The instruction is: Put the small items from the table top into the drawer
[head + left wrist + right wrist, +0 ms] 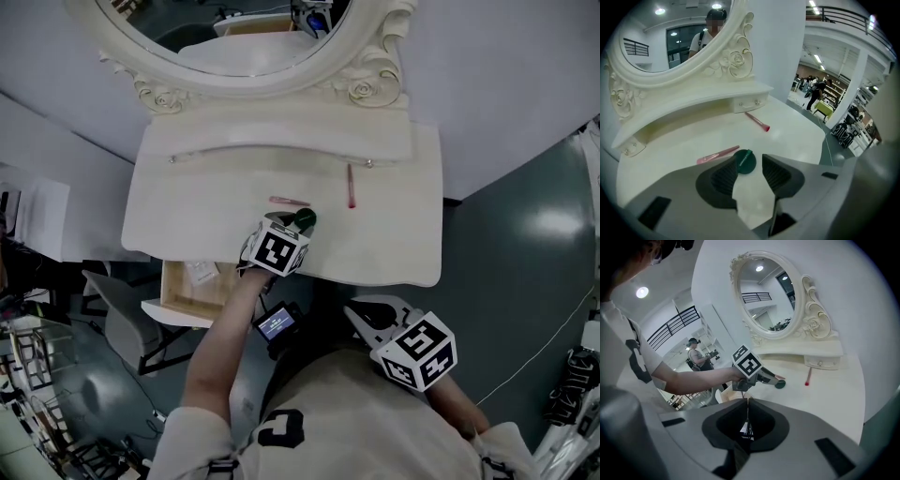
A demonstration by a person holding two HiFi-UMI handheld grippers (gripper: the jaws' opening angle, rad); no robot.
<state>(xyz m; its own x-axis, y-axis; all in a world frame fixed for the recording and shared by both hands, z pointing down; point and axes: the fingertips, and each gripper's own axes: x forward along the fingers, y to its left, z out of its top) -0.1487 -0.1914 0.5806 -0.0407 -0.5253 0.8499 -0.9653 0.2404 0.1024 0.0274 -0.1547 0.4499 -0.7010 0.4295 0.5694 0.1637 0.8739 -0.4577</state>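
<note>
A dark green disc (746,161) is seen on the cream table (394,234), a pink stick (718,154) at its 10 o'clock. The marker cube (277,248) is patterned black-and-white.

An oval mirror (768,298) in a carved cream frame (366,89) stands at the far side, against a white wall (487,75); grey-green floor (525,262) lies to the right; farther right, a lit hall holds a yellow-green seat (824,108), a standing person (818,91) and, above, a dark railing (843,16).

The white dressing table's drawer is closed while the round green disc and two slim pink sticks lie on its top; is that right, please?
Not quite: the head view shows the drawer pulled open. The round green disc and both slim pink sticks do lie on the top.
</note>
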